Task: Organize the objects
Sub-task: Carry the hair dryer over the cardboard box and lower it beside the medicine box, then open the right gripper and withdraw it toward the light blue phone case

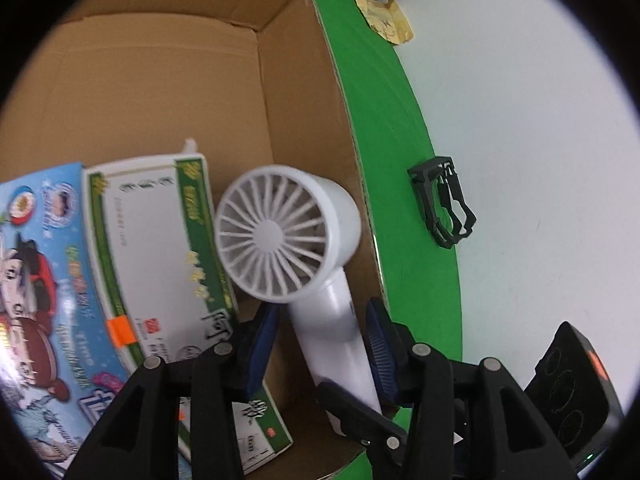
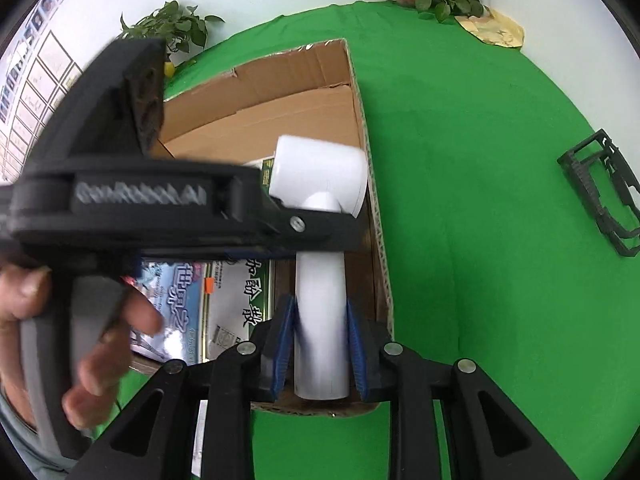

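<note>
Pinching the fan (image 2: 320, 320) handle — right gripper (image 2: 320, 344), inside the box (image 2: 372, 240). Left gripper (image 1: 324, 344) spread around it — pads (image 1: 380, 344) apart.

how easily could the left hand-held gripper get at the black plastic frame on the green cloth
Probably yes. The black plastic frame lies alone on open green cloth outside the cardboard box, but the left hand-held gripper first has to leave the white handheld fan.

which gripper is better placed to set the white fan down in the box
Right. The right gripper has its blue pads closed on the white fan's handle over the cardboard box. The left gripper's pads stand apart from the handle on both sides, gripping nothing.
</note>
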